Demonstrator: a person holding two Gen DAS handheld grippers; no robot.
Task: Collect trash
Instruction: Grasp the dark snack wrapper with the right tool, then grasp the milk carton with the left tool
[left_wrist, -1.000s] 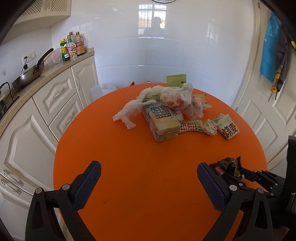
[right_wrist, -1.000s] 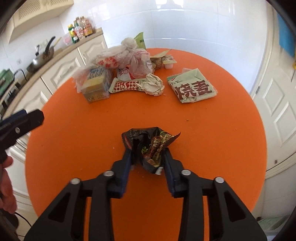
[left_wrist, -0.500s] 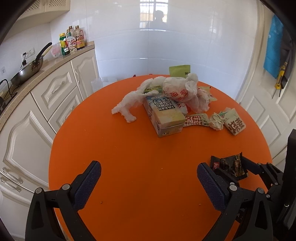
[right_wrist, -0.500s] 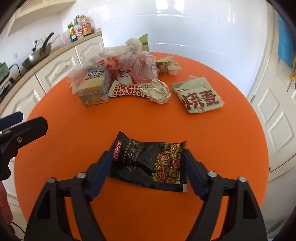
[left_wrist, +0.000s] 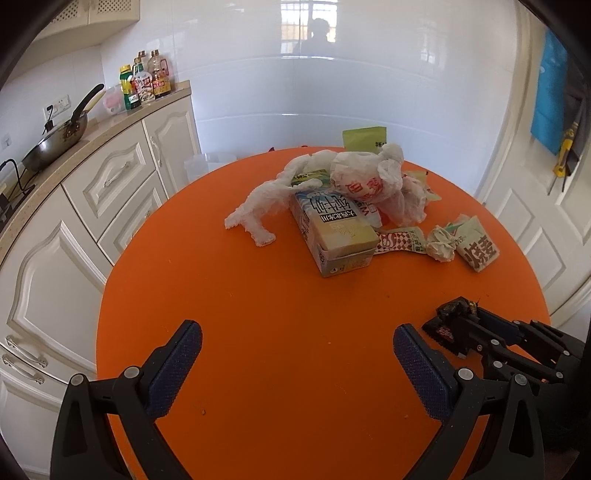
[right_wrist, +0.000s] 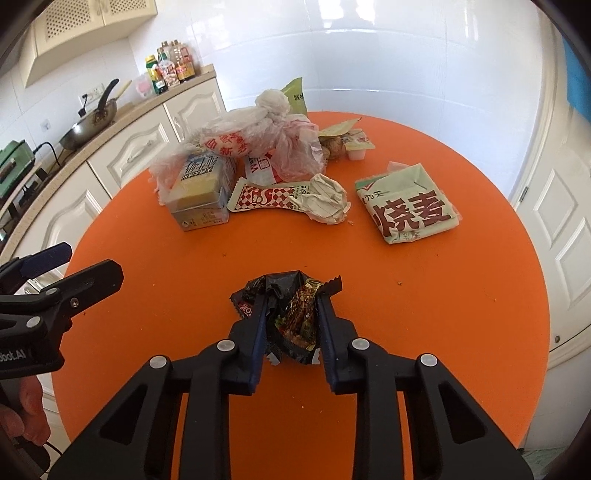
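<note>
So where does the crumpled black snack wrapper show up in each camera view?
Left wrist view: crumpled black snack wrapper at lower right, in the closing right gripper.
Right wrist view: lower centre, between that gripper's fingers.
Shared landmark: yellow-topped milk carton.

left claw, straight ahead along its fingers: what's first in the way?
Probably bare orange table. The left claw is open, tilted down at the tabletop. The milk carton lies farther along, though depth is unclear.
</note>
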